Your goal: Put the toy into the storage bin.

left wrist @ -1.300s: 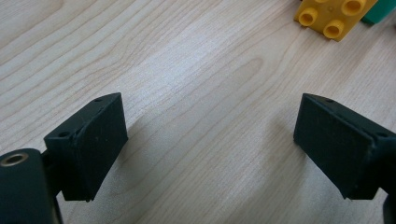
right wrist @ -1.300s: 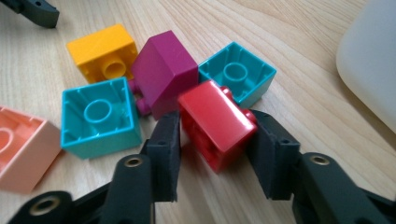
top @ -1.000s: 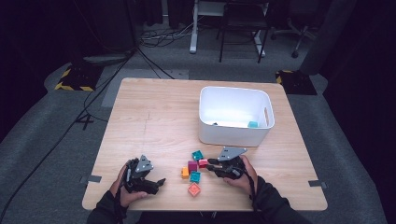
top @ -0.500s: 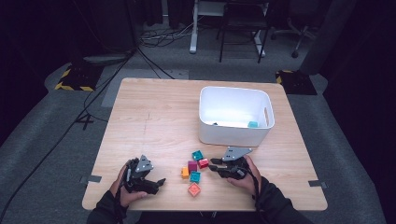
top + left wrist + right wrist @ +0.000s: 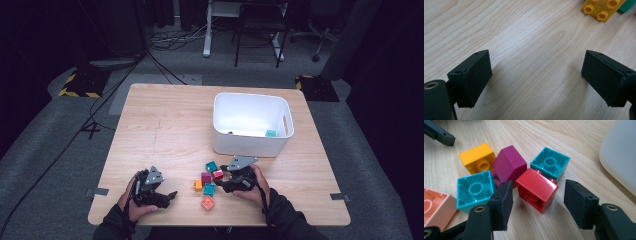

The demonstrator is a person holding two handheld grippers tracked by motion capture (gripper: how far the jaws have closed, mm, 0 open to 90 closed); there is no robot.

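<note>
Near the table's front edge lies a cluster of toy bricks. My right gripper (image 5: 223, 180) points left into it. Its jaws have just been opening and now stand apart around a red brick (image 5: 536, 188), which rests on the wood with a gap to the right pad. Around the red brick (image 5: 218, 174) lie a magenta brick (image 5: 509, 163), two teal bricks (image 5: 550, 162) (image 5: 475, 190), a yellow brick (image 5: 477, 157) and a salmon brick (image 5: 434, 207). My left gripper (image 5: 170, 196) rests at the front left. In its own view the left gripper (image 5: 536, 57) is open over bare wood.
A white bin (image 5: 250, 142) stands behind the bricks at the right, with a teal brick (image 5: 270, 133) inside. Its wall (image 5: 621, 152) rises close by on the right gripper's right. The yellow brick (image 5: 602, 7) lies ahead of the left gripper. Chairs and cables lie beyond the table.
The right gripper's jaws have spread apart around the red brick. Both hands have stayed almost where they were.
</note>
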